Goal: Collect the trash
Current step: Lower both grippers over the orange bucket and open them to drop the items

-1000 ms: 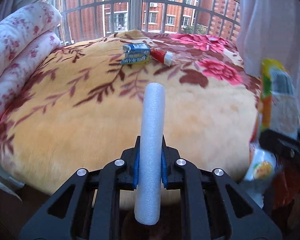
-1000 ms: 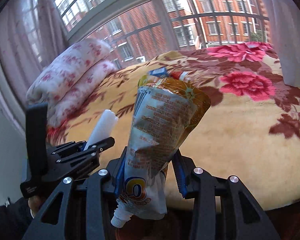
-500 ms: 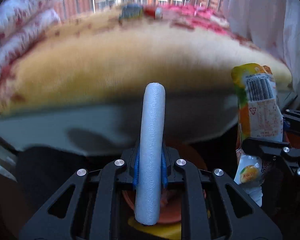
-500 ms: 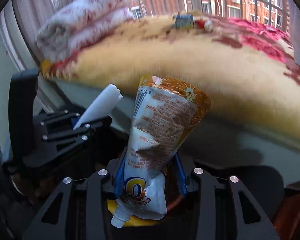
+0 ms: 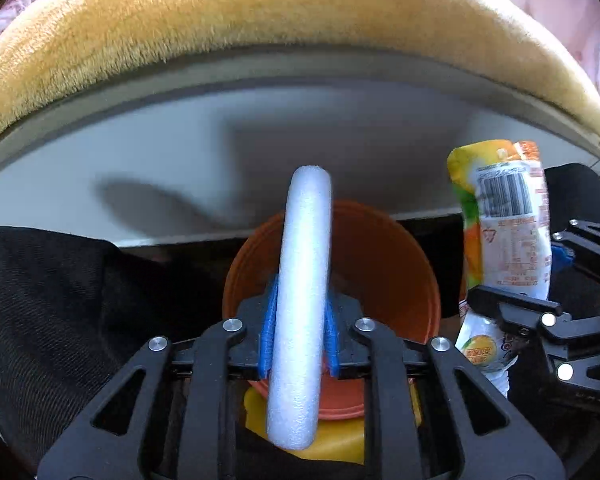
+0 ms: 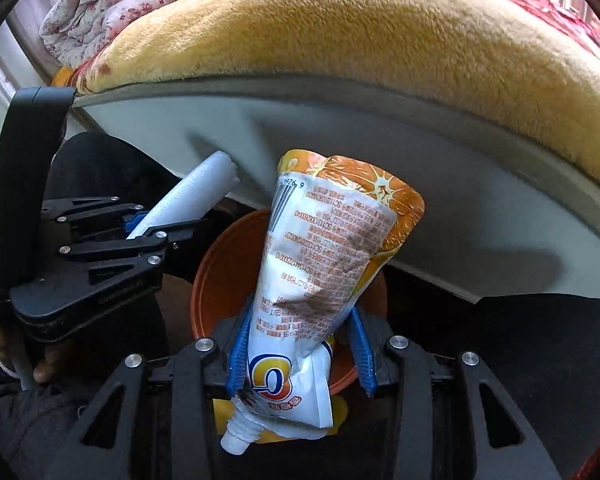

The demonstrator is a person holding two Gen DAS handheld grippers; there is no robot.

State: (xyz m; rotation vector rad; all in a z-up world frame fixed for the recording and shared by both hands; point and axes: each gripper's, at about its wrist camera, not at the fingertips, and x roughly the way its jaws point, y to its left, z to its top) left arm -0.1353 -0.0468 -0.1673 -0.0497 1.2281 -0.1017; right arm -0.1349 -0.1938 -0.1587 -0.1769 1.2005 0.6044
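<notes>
My left gripper [image 5: 300,320] is shut on a white foam tube [image 5: 301,280] and holds it upright over an orange bin [image 5: 379,264]. My right gripper [image 6: 300,344] is shut on an orange-and-white drink pouch [image 6: 323,256], cap end down, above the same orange bin [image 6: 224,276]. The pouch [image 5: 507,236] and right gripper also show at the right of the left wrist view. The left gripper [image 6: 140,232] with the foam tube [image 6: 188,200] shows at the left of the right wrist view.
The bed's grey side panel [image 5: 260,140] and yellow plush blanket [image 5: 260,12] rise just behind the bin. Something yellow [image 5: 339,440] lies under the bin. Dark cloth [image 5: 60,300] flanks it. A folded floral quilt [image 6: 112,4] lies on the bed.
Both grippers have swung down from over the bed to below its edge, and now hold the foam tube and pouch over the orange bin.
</notes>
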